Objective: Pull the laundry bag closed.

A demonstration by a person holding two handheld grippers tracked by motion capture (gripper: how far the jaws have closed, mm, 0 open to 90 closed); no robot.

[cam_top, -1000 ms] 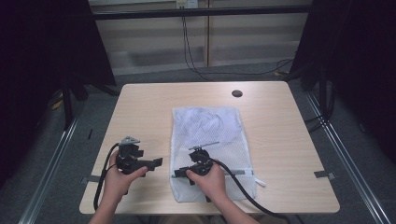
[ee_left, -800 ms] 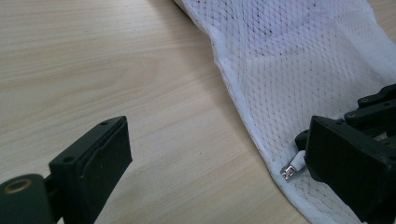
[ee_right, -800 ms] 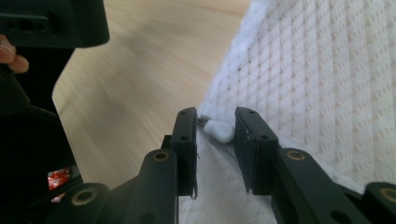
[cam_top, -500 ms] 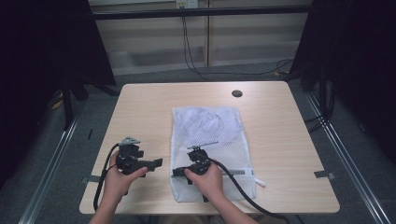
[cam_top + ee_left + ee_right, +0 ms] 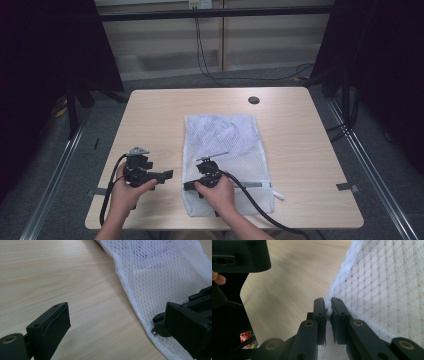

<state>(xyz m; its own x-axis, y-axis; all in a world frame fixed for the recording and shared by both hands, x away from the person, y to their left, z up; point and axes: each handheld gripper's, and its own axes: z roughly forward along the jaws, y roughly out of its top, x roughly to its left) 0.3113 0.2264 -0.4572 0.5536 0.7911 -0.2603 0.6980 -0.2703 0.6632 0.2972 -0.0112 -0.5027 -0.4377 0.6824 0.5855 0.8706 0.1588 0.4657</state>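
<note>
Seen from above: right gripper (image 5: 189, 186) at the near left edge of the mesh bag (image 5: 227, 150), left gripper (image 5: 167, 174) just beside. Closer, from the right gripper view: jaws just closed, pinching the bag's hem. From the left gripper view: jaws wide apart over bare table (image 5: 50, 272), holding nothing.

White mesh bag (image 5: 227, 150) – honeycomb weave; black tongs (image 5: 326, 312); pale wood-grain table (image 5: 160, 115).

White open-weave mesh cloth bag (image 5: 227, 150), matt pale wood-grain table (image 5: 155, 115), matt black plastic right claw (image 5: 326, 312)
</note>
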